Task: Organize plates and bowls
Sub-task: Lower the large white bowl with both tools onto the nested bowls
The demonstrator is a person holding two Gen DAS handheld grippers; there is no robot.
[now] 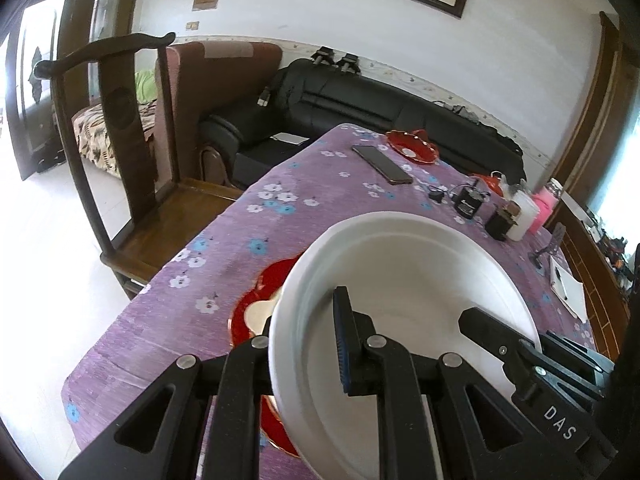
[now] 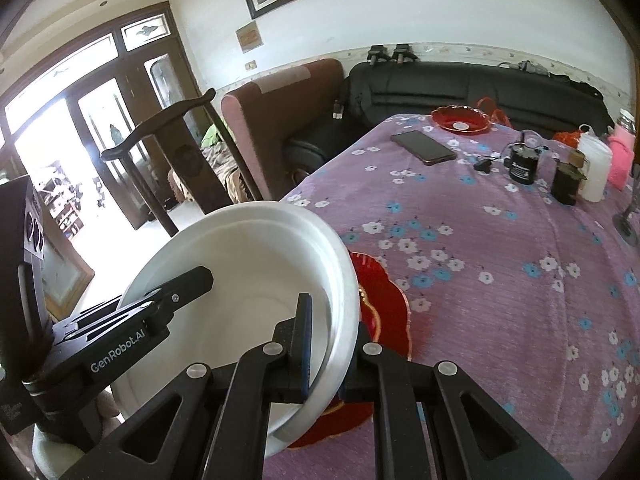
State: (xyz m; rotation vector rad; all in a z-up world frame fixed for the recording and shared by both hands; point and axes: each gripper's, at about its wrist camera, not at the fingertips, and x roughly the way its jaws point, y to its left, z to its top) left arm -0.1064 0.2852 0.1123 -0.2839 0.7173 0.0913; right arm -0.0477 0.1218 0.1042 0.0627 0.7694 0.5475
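Observation:
A large white bowl (image 1: 404, 276) (image 2: 248, 264) hangs above the purple flowered tablecloth (image 1: 280, 184), held by both grippers on opposite rims. My left gripper (image 1: 308, 344) is shut on its left rim, one finger inside and one outside. My right gripper (image 2: 332, 344) is shut on its right rim the same way. Under the bowl lies a red scalloped plate (image 1: 260, 300) (image 2: 384, 304) with a white centre, partly hidden. A second red dish (image 1: 412, 146) (image 2: 460, 120) sits at the table's far end.
A phone (image 1: 382, 164) (image 2: 424, 147) lies near the far dish. Black jars (image 2: 524, 166), a white container (image 2: 596, 168) and a pink item (image 2: 622, 156) stand at the far right. A wooden chair (image 1: 132, 184) stands left of the table, a black sofa (image 1: 360, 96) behind.

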